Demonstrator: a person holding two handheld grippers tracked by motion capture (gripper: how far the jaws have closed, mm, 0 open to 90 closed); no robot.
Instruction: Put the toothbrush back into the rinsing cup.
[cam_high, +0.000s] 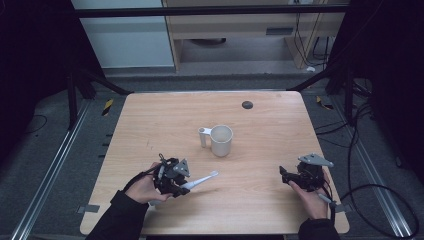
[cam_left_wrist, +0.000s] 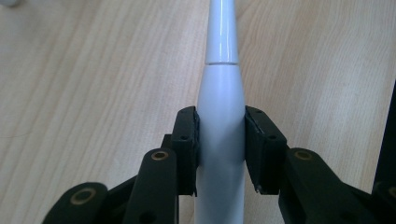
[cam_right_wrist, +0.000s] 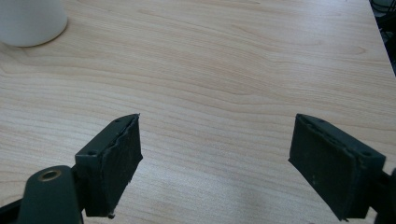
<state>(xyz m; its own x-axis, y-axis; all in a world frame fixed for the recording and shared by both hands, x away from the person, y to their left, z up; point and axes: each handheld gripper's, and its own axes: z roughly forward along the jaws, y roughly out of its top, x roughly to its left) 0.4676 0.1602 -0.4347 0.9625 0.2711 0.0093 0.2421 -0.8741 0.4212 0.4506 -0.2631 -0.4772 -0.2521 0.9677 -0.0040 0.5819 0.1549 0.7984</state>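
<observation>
Left gripper view has the white toothbrush (cam_left_wrist: 220, 140) pinched at its handle between both pads of the left gripper (cam_left_wrist: 220, 149), neck pointing away over the table (cam_left_wrist: 93, 70); no writing is legible on it. Near the front right edge, the right gripper (cam_right_wrist: 215, 158) gapes empty, mug (cam_high: 221, 140) well beyond

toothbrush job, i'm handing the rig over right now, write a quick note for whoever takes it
Left claw: shut on the white plastic electric toothbrush, gripped at its handle, head pointing toward the cup.
Right claw: open, nothing between its jaws, near the right edge of the light wooden table.
White cup with a side handle: upright mid-table, apart from both claws.
Done: toothbrush gripped.
Left: probably carry it to the cup and stand it inside.
</observation>
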